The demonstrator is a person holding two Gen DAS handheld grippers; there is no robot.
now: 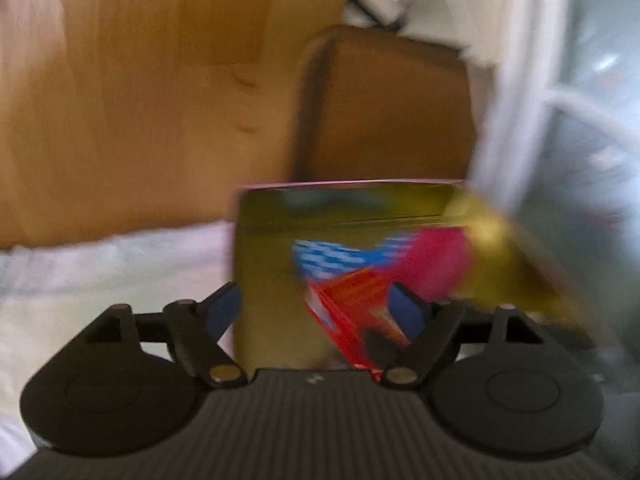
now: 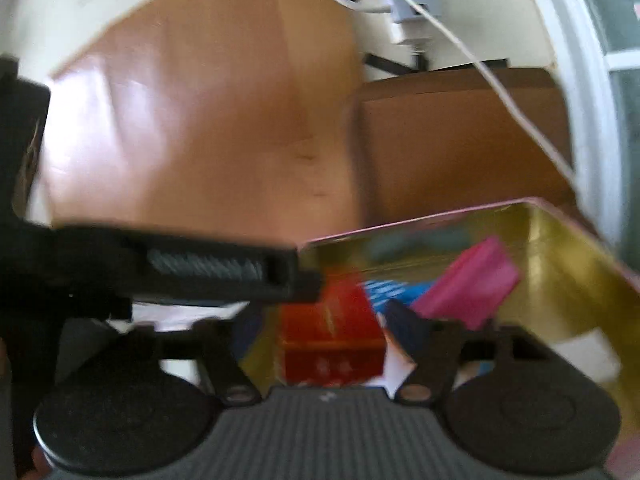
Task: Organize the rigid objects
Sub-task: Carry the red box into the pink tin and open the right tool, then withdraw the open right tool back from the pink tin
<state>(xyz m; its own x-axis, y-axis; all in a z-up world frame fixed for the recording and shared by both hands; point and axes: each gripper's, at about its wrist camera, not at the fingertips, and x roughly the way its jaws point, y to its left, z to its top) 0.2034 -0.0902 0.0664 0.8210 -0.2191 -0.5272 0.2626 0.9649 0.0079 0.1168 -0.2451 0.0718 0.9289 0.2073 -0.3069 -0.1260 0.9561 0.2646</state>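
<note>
An open gold tin box (image 1: 272, 264) lies in front of both grippers, its gold inside also in the right wrist view (image 2: 560, 248). Inside lie a red box (image 1: 352, 312) (image 2: 328, 336), a pink box (image 1: 436, 260) (image 2: 472, 284) and a blue patterned piece (image 1: 332, 256) (image 2: 384, 288). My left gripper (image 1: 316, 308) is open, its fingers over the tin's near wall. My right gripper (image 2: 320, 332) is open above the red box; whether it touches is unclear. The left gripper's body (image 2: 192, 268) reaches in from the left. Both views are blurred.
A large cardboard box (image 2: 200, 120) and a smaller brown box (image 2: 460, 140) stand behind the tin. White bedding (image 1: 100, 272) lies left. A white cable (image 2: 500, 88) crosses the brown box. A window frame (image 2: 584, 100) is at the right.
</note>
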